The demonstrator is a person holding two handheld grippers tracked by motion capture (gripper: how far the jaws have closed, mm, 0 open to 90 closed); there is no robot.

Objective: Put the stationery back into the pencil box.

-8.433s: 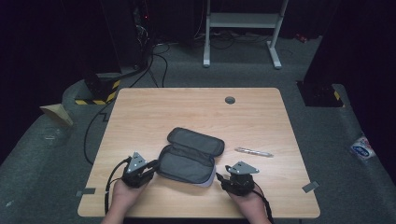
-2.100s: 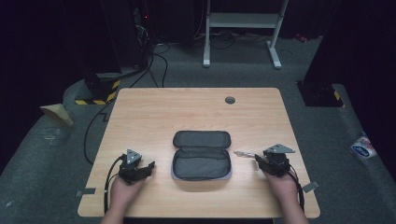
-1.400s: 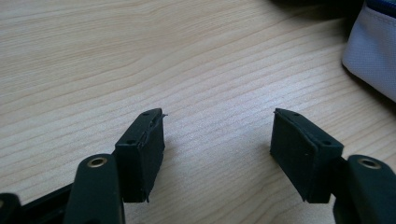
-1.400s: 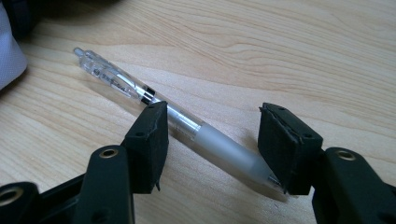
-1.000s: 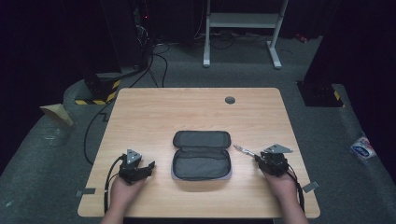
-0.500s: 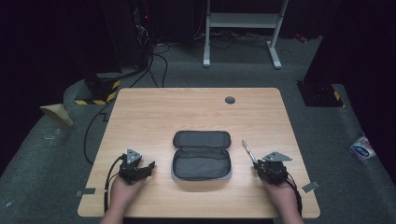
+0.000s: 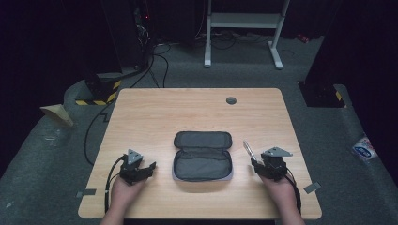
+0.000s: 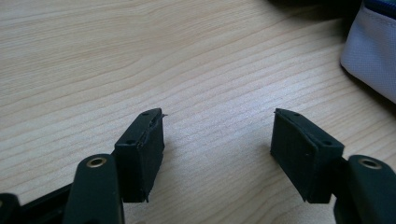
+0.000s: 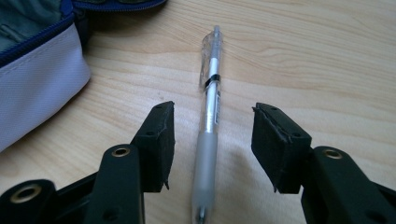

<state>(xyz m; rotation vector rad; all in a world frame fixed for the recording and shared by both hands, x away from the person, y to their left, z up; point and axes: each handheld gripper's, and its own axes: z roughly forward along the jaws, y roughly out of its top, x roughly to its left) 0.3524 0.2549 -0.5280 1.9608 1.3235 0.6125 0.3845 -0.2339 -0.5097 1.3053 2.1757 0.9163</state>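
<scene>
An open grey pencil case [image 7: 202, 156] with a blue zip lies in the middle of the wooden table [image 7: 197, 112]. To its right lies a clear pen [image 7: 248, 151] with a grey grip, pointing away from me. In the right gripper view the pen [image 9: 211, 79] rests on the wood between the jaws of my right gripper [image 9: 212, 135], which have just been opening; the pads stand clear of it. My right gripper [image 7: 257, 164] sits at the pen's near end. My left gripper [image 7: 150, 168] rests left of the case, and its jaws [image 8: 217, 140] stand open over bare wood.
A small round grey grommet [image 7: 231, 100] sits near the table's far edge. The case's pale side [image 8: 373, 65] is at the right of the left gripper view and at the left [image 9: 37, 79] of the right gripper view. The floor beyond holds cables and a white frame [image 7: 244, 28].
The right gripper drew back slightly toward me and swung the pen from pointing left to pointing away. Its jaws then opened, and the pen now lies loose on the table. The left hand stayed still.
</scene>
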